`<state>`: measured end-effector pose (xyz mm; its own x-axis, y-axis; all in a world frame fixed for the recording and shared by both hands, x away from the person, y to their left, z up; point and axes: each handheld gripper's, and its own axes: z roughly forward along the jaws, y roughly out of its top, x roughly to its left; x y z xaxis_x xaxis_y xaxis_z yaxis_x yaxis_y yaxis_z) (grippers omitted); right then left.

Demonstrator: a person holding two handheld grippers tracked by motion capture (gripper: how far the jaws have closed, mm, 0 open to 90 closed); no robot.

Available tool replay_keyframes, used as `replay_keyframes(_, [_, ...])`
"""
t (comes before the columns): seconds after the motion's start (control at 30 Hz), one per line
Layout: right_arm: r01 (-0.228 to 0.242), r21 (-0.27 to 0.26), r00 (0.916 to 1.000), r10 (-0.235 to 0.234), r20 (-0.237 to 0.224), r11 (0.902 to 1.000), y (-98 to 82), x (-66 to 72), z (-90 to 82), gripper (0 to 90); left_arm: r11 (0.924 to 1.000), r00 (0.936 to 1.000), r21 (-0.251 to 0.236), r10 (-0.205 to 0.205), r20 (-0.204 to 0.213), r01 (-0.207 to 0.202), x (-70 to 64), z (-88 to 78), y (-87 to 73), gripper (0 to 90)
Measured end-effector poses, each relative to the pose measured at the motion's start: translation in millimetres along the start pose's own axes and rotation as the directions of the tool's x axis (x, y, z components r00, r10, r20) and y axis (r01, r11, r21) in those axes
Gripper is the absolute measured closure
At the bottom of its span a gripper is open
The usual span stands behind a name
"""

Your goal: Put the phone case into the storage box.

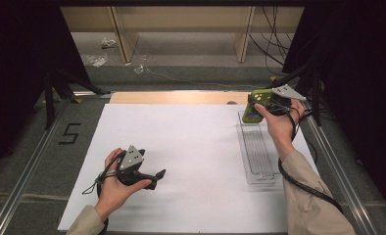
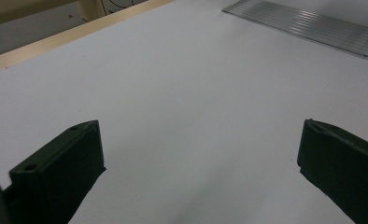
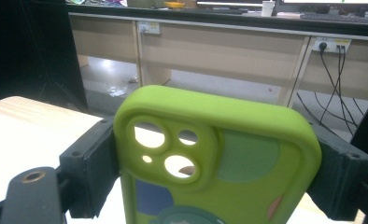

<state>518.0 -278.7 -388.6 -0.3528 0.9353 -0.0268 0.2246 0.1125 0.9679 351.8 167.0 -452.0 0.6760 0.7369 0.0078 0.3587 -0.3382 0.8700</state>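
Where clamped, lime-green phone case (image 3: 229,154)

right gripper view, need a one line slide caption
Right gripper clamps a lime-green phone case by its sides, camera cutouts facing the lens, desks behind.

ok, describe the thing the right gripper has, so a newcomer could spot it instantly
Start at the white table sheet and go to its far right corner, above the clear ribbed tray. There the right gripper clamps a phone case by its sides. It is the only lime-green item, with camera cutouts.
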Motion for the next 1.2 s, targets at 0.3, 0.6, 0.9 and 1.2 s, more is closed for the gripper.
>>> replay_keyframes(0.3, [0.001, 0.002, 1.0, -0.001, 0.002, 1.0, 0.0, 0.1, 1.7, 16.4, 1.0, 1.0, 0.001, 0.0, -0.002, 0.0, 0.3, -0.1, -0.1, 0.0])
replay_keyframes(0.6, [0.004, 0.006, 1.0, -0.004, 0.005, 1.0, 0.0, -0.2, 2.3, 16.4, 1.0, 1.0, 0.002, 0.0, -0.001, 0.0, 0.3, 0.0, -0.2, 0.0])
replay_keyframes(0.9, [0.007, 0.009, 1.0, -0.007, 0.007, 0.9999, -0.4, 0.8, 4.6, 16.5, 1.0, 1.0, 0.002, 0.0, -0.001, 0.0, 0.3, 0.1, -0.3, 0.0])
replay_keyframes(1.2, [0.012, 0.016, 0.9999, -0.012, 0.009, 0.9998, -1.8, 1.2, 6.1, 16.5, 1.0, 1.0, 0.002, 0.0, -0.001, 0.0, 0.2, 0.1, -0.2, 0.0])
